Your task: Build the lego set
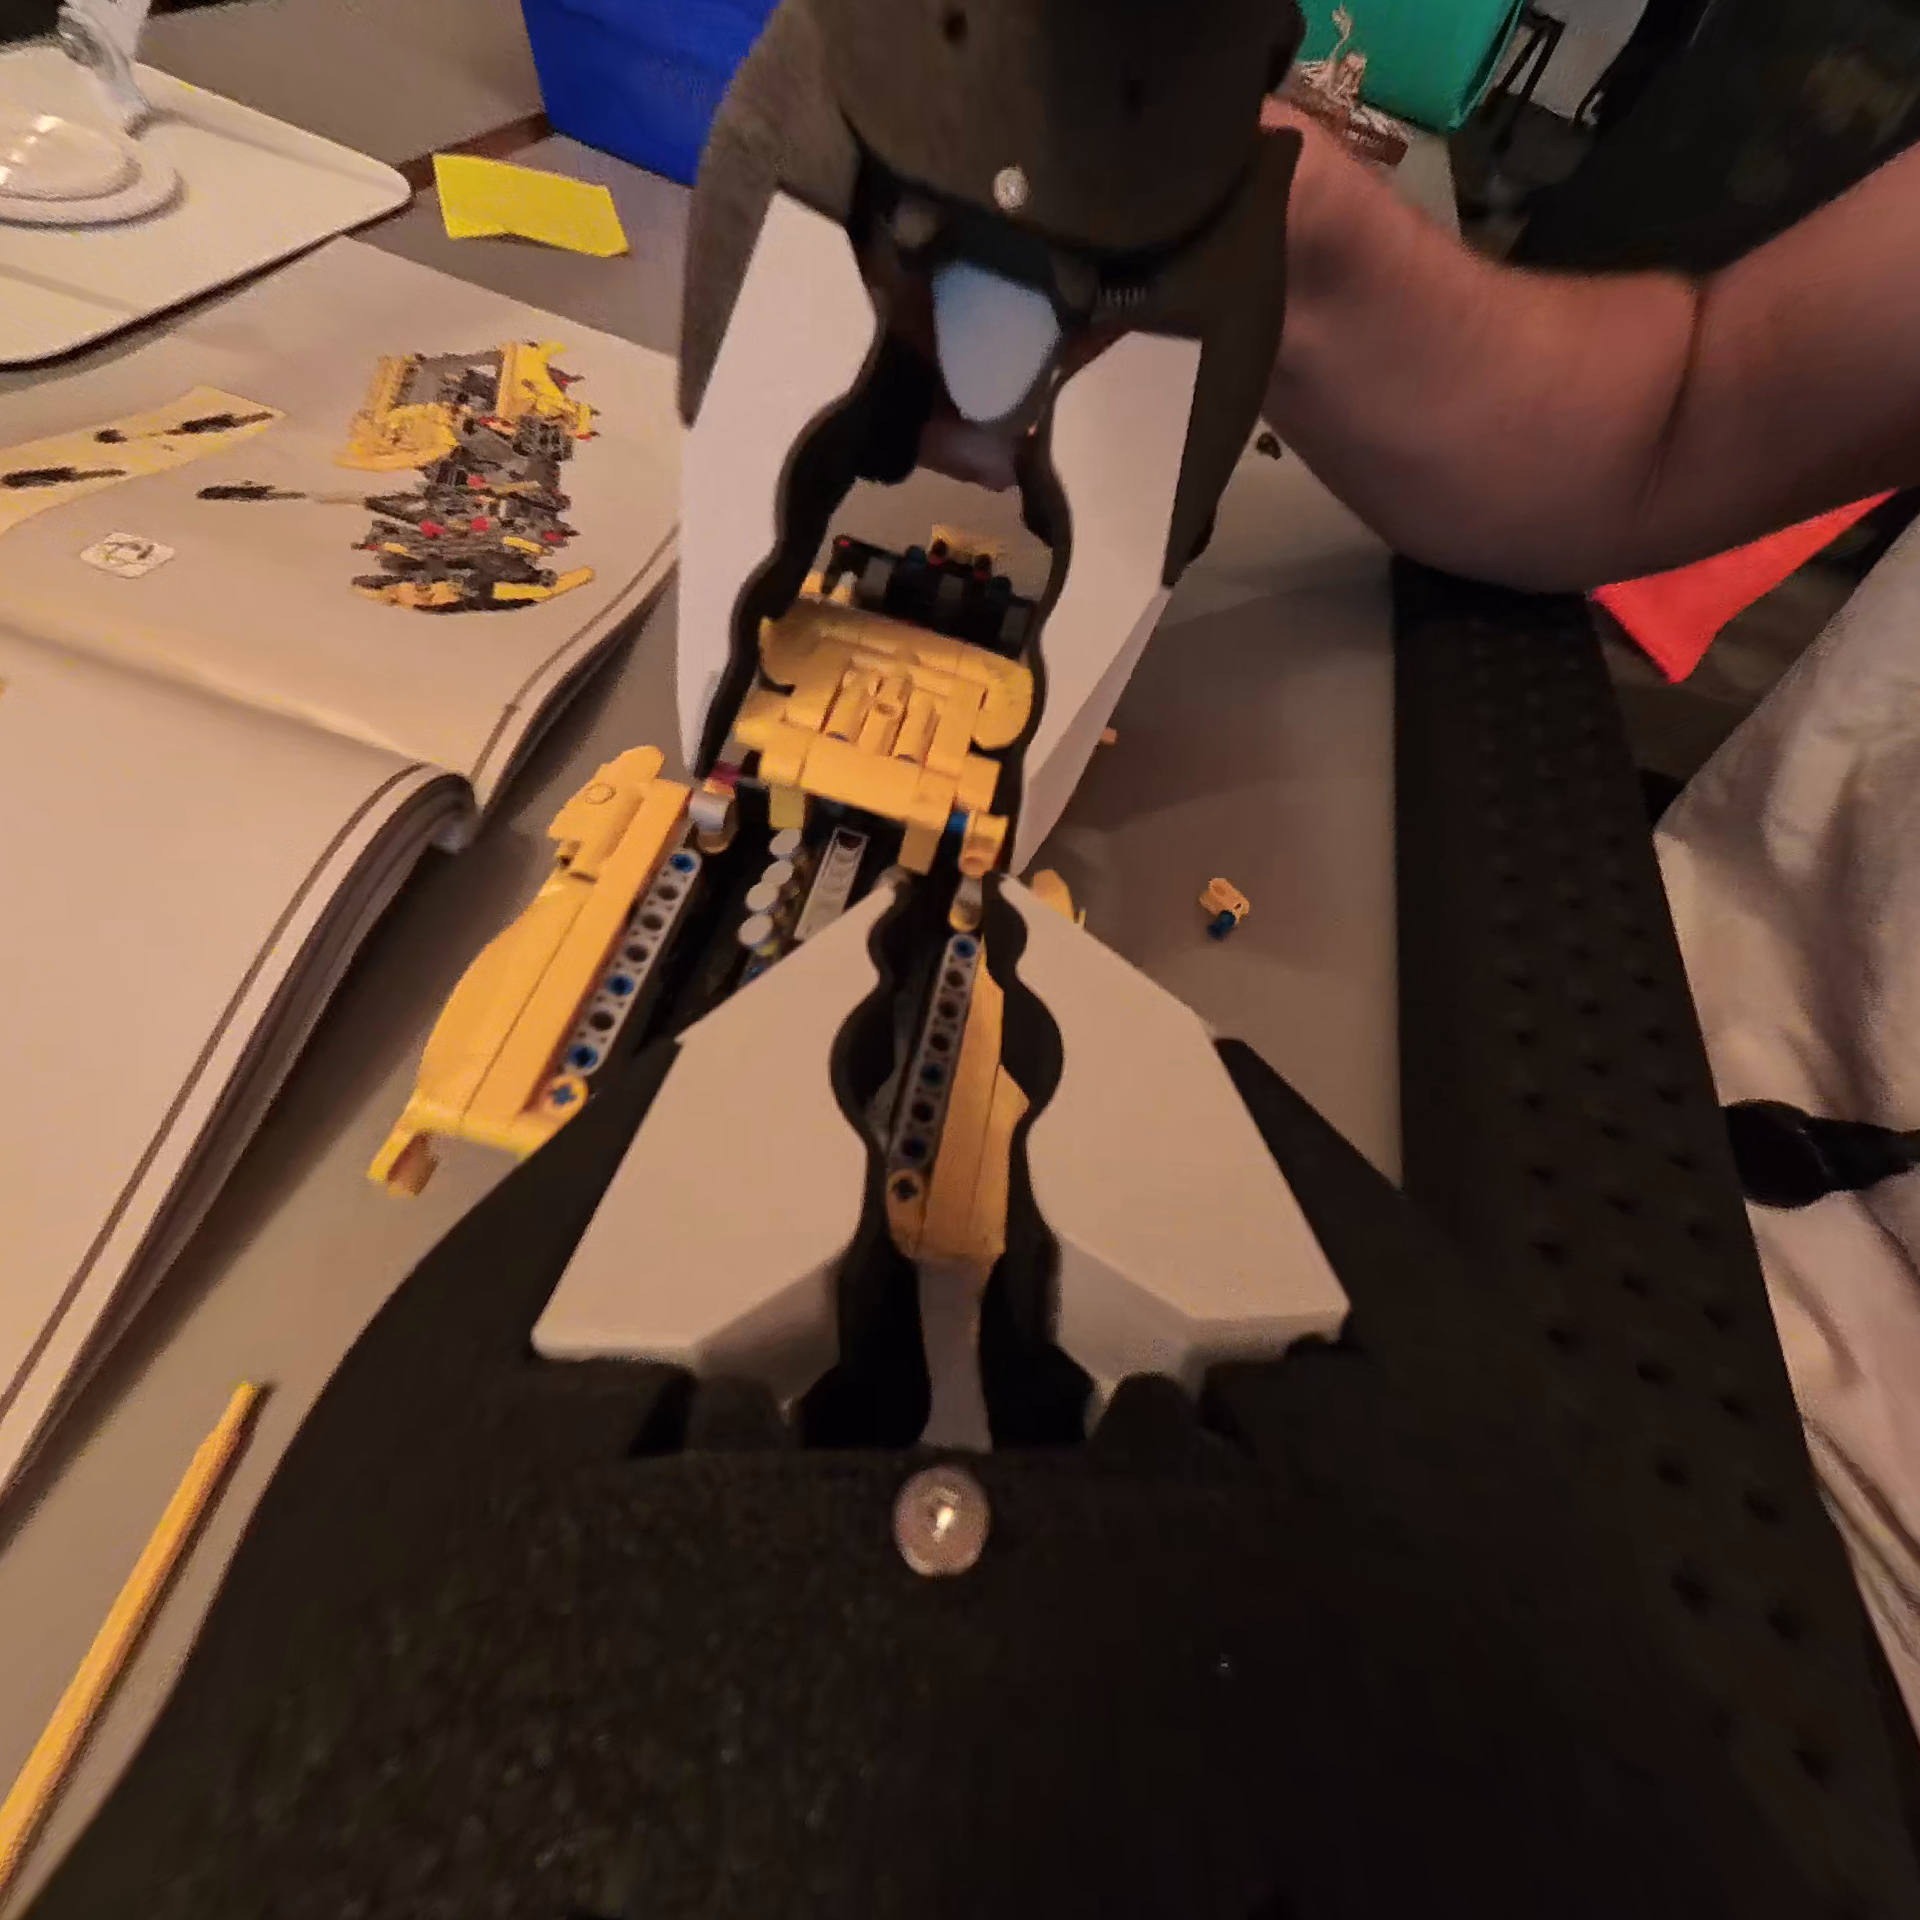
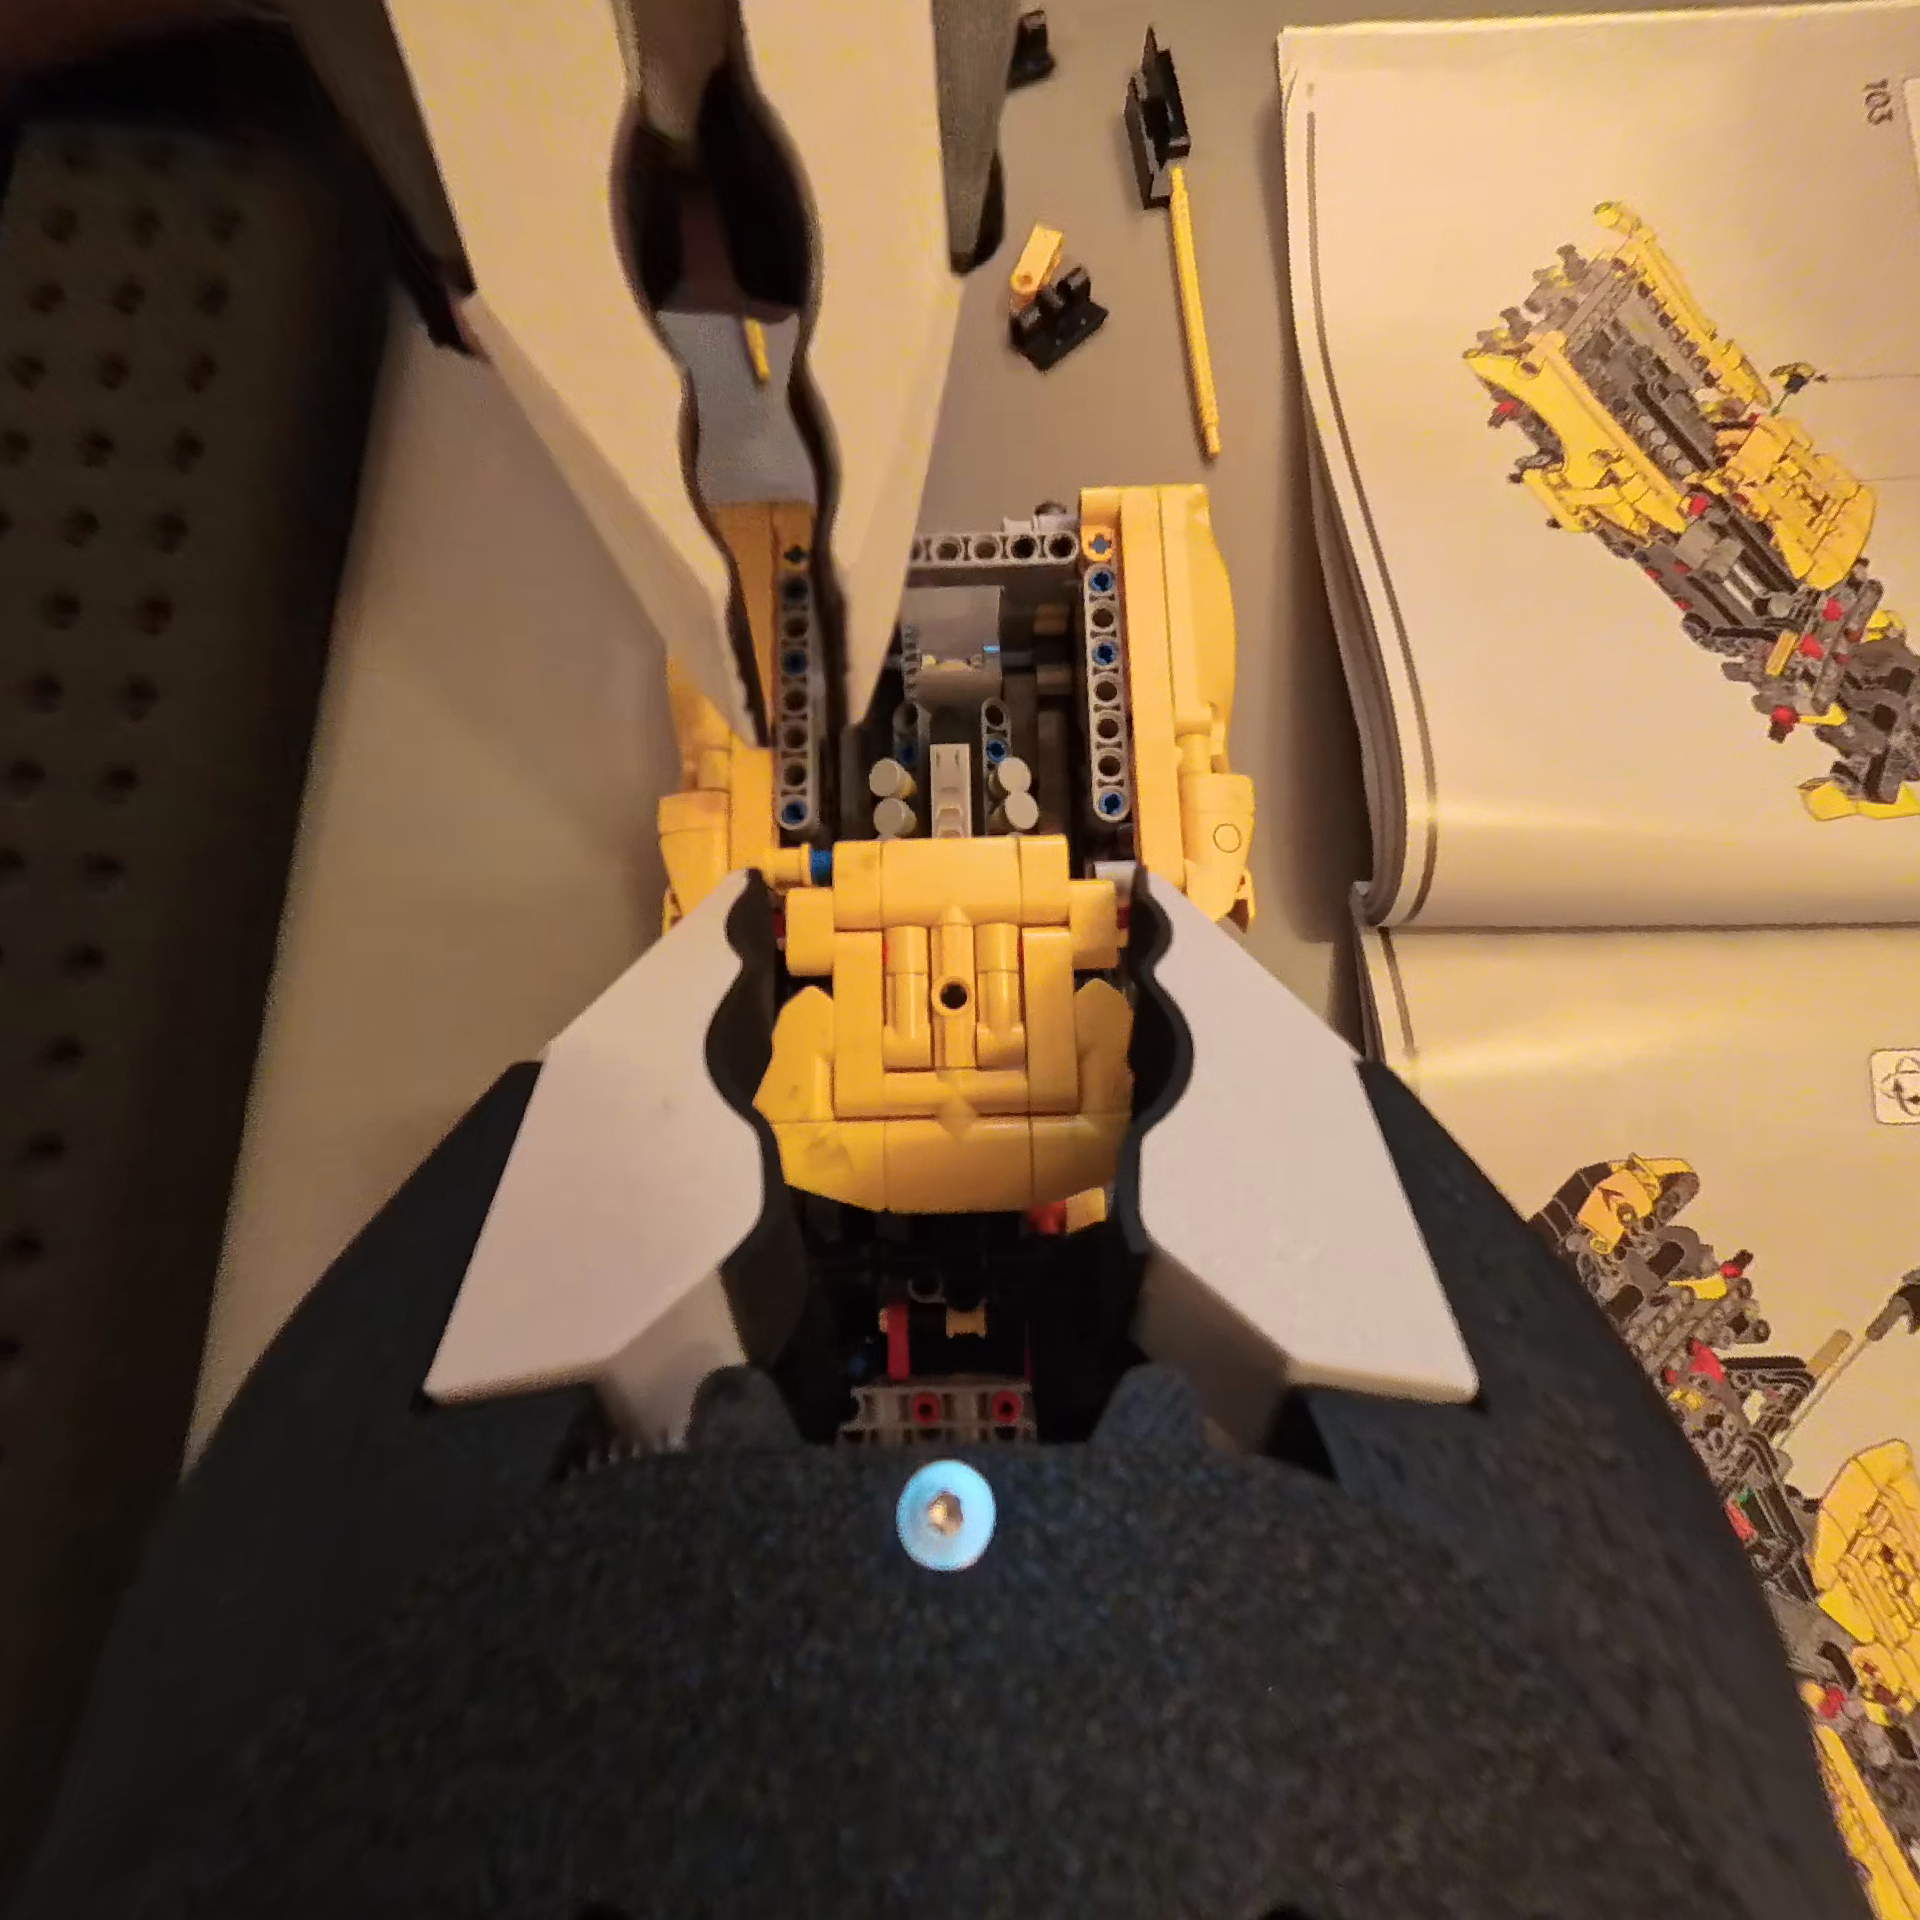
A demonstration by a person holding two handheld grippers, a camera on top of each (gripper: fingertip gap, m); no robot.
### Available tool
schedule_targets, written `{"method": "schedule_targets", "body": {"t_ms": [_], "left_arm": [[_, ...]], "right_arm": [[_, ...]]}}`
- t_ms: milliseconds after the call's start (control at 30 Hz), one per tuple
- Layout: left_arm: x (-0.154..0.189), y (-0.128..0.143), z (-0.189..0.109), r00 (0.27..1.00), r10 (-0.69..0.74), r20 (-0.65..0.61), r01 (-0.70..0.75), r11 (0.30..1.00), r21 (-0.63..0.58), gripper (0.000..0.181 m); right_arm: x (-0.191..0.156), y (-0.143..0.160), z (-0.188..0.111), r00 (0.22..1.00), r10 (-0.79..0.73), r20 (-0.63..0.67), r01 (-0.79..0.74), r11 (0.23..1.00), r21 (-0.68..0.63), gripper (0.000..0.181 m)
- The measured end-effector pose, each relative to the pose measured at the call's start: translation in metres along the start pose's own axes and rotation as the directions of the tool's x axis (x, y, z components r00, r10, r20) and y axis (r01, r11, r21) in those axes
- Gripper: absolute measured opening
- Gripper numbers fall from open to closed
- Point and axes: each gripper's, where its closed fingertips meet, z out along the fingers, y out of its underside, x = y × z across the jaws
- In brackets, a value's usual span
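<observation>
Currently mid-build: yellow lego model resting on the grey worktop, held from both ends. Right tongs closed around the yellow hood block, fingers pressing its two flanks; presumably to brace the front end so the chassis does not slide. Left tongs closed on the model's one yellow side panel with its grey holed beam, seen pinched between the wavy inner faces in the left wrist view; the other yellow side panel left free and splayed outward. Opposed grips along the model's length look chosen to steady it, or to squeeze the side section home; which of the two not determinable. Instruction booklet lying open just beside the model, pictured assembly in plain view, likely kept there for reference. Loose parts parked on the worktop beyond the model: long yellow axle, small black-and-yellew piece, another black piece; small yellow connector near the model in the left wrist view. Forearm of the person visible behind the right tongs. Risk judged: uneven squeeze could pop the side panel off its pins.
</observation>
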Motion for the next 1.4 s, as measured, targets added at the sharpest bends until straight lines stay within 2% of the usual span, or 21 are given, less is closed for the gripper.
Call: {"method": "schedule_targets", "body": {"t_ms": [100, 167, 333, 567, 1100, 1167, 1233, 1400], "left_arm": [[-0.017, 0.009, -0.01, 0.999, -0.012, 0.049, 0.012, 1.0, -0.006, 0.015], [-0.027, 0.012, -0.014, 0.997, -0.041, 0.072, 0.042, 0.999, 0.001, 0.017], [-0.021, 0.024, -0.005, 0.999, -0.035, 0.034, 0.036, 0.998, -0.042, 0.019], [-0.015, 0.021, -0.002, 0.993, -0.111, -0.049, 0.111, 0.994, 0.005, 0.017], [-0.016, 0.021, -0.001, 0.999, -0.038, 0.002, 0.038, 0.999, -0.016, 0.012], [-0.014, 0.011, -0.002, 1.0, -0.008, 0.026, 0.008, 1.0, 0.019, 0.012], [-0.009, 0.009, 0.0, 0.998, 0.044, 0.051, -0.044, 0.999, -0.005, 0.01], [-0.004, 0.007, 0.012, 0.98, 0.158, 0.125, -0.149, 0.986, -0.072, 0.0]], "right_arm": [[0.002, -0.006, -0.002, 1.0, 0.007, -0.013, -0.007, 0.999, 0.04, 0.072], [0.004, -0.004, 0.0, 0.999, -0.017, -0.047, 0.017, 1.0, 0.01, 0.074], [0.0, -0.004, 0.003, 0.993, -0.071, -0.095, 0.068, 0.997, -0.037, 0.065], [0.002, -0.002, 0.003, 0.988, -0.097, -0.117, 0.091, 0.994, -0.053, 0.063], [0.004, -0.005, 0.003, 0.994, -0.082, -0.073, 0.083, 0.996, 0.015, 0.061], [0.003, -0.005, 0.002, 0.994, -0.077, -0.076, 0.079, 0.997, 0.023, 0.062], [-0.001, -0.001, -0.003, 0.995, -0.073, -0.061, 0.074, 0.997, 0.007, 0.077], [0.003, 0.012, -0.022, 0.996, 0.019, -0.083, -0.014, 0.998, 0.067, 0.076]]}}
